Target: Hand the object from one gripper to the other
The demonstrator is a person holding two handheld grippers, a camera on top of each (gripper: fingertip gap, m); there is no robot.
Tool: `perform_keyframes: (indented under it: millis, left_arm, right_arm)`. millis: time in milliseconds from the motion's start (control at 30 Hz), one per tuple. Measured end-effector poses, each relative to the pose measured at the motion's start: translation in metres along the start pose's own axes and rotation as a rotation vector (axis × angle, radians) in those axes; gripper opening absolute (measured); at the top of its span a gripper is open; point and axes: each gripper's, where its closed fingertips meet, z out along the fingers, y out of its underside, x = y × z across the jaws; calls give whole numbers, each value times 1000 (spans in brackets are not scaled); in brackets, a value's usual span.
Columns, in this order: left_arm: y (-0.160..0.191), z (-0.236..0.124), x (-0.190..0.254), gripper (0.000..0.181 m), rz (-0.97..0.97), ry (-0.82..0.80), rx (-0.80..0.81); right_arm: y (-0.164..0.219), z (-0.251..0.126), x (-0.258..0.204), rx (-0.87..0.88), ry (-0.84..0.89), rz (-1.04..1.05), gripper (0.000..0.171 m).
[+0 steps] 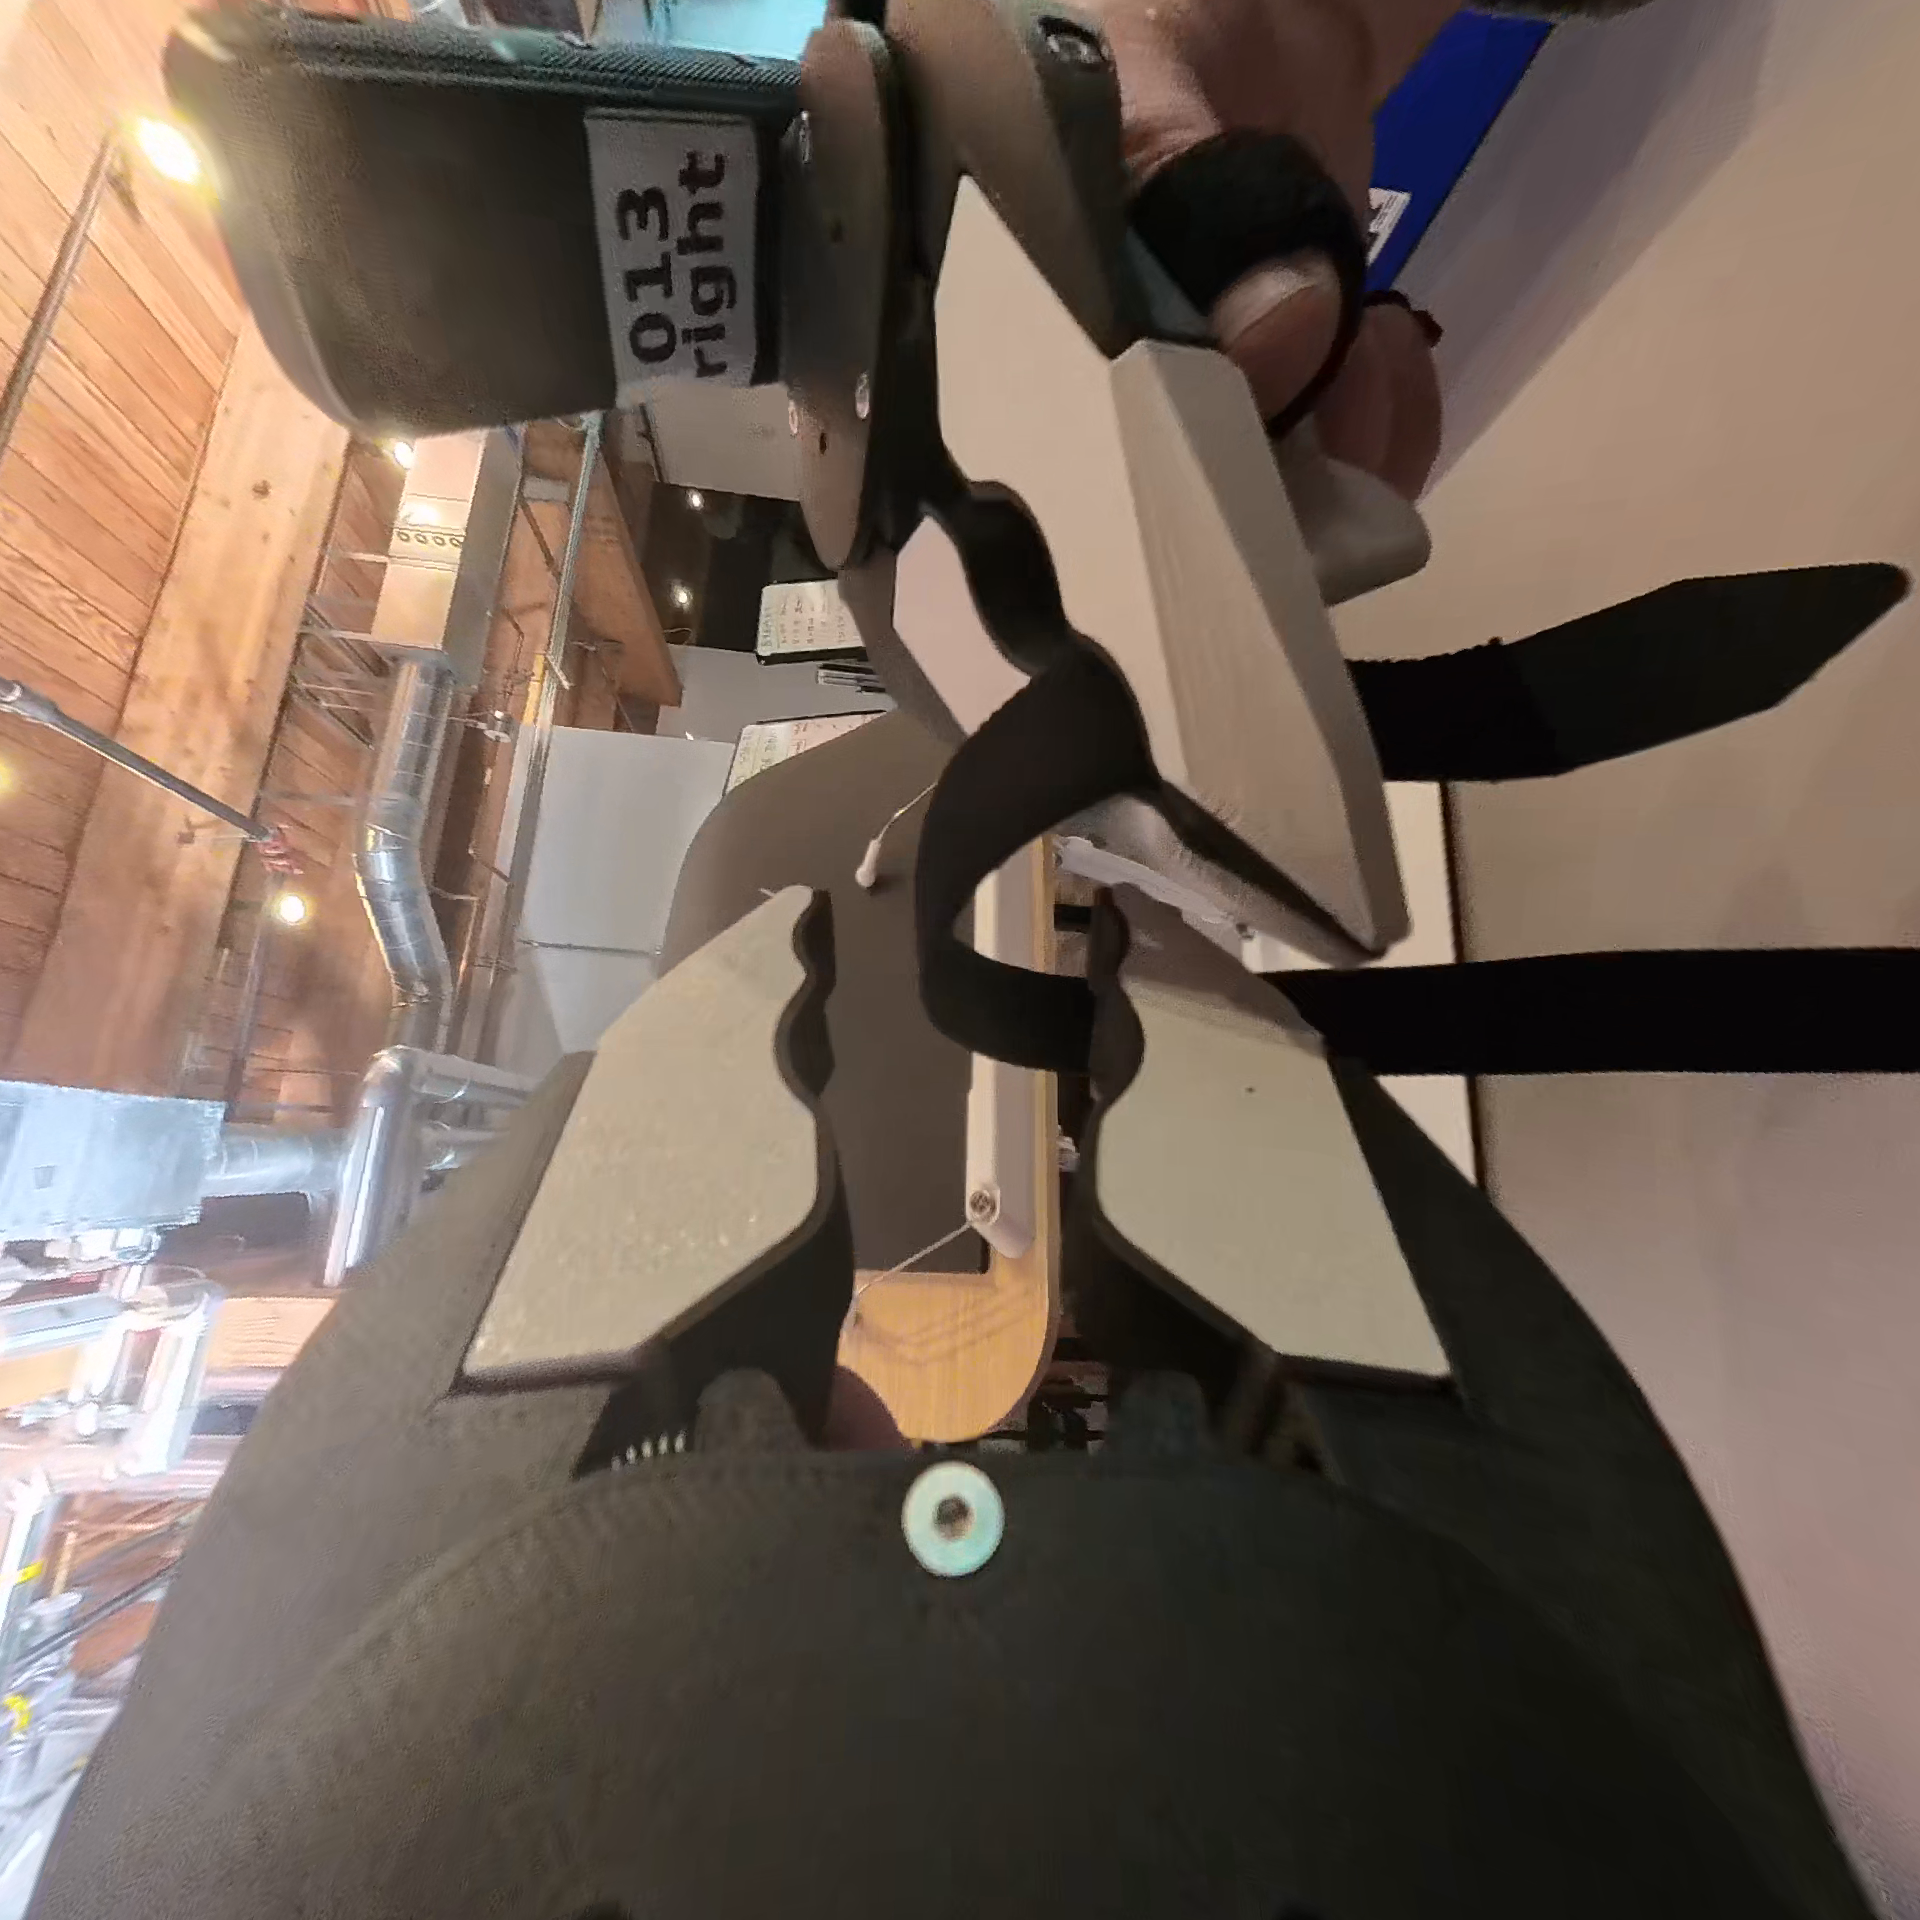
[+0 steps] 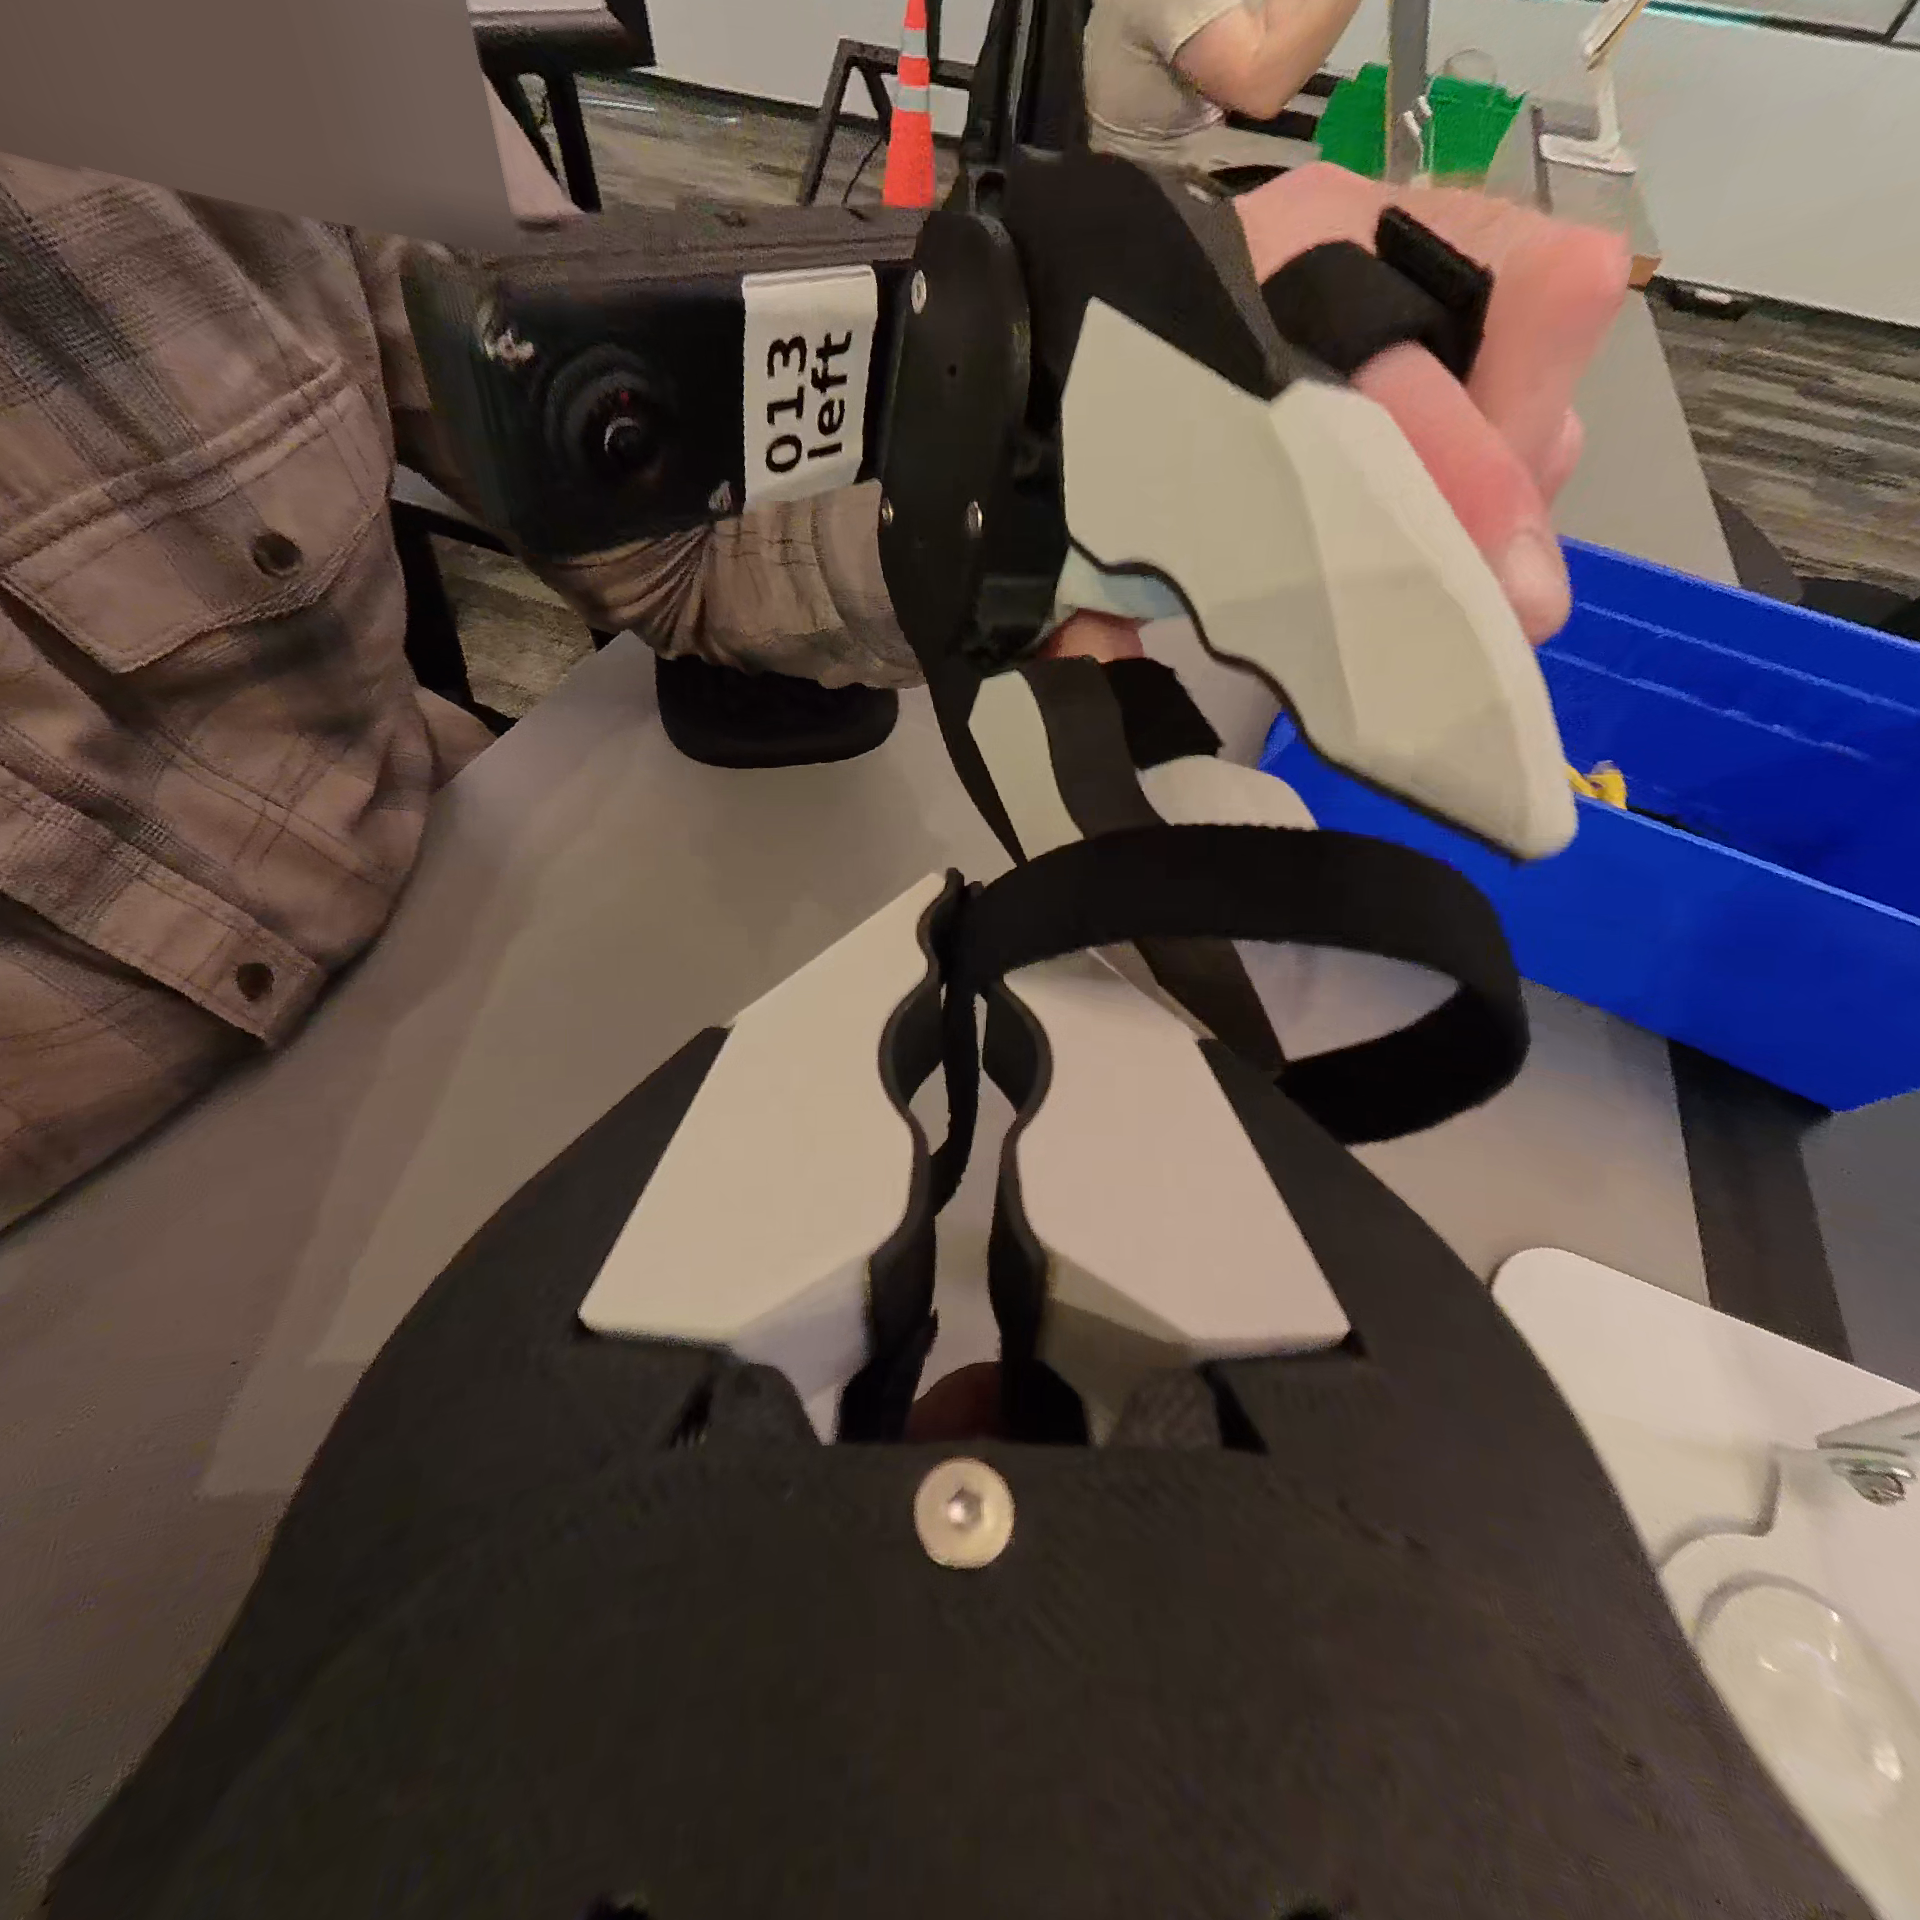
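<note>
Right gripper (image 2: pixel 961 1049) is pinched on a black strap (image 2: pixel 1247 883), which runs between its fingers and loops out to the right above the grey table (image 2: pixel 582 935). Left gripper (image 1: pixel 961 997), just beyond, stands spread, the strap crossing its gap and touching the right finger. Far right sits a blue bin (image 2: pixel 1714 831).
</note>
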Motion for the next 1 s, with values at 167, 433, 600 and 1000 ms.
perform_keyframes:
  millis: [167, 433, 600, 1000]
  left_arm:
    - [1, 3, -1, 2, 14, -41, -3]
    - [22, -2, -12, 1, -181, -32, -13]
    - [28, -10, -25, 1, -248, -52, 3]
    - [5, -25, -44, 2, -315, -82, 137]
  right_arm:
    - [-4, 5, 2, 13, 4, 9, 0]
    - [-20, -12, 11, 82, 106, -74, 55]
    - [-42, -46, 15, 226, 152, -85, 55]
    - [19, -8, 84, 57, 375, 60, 62]
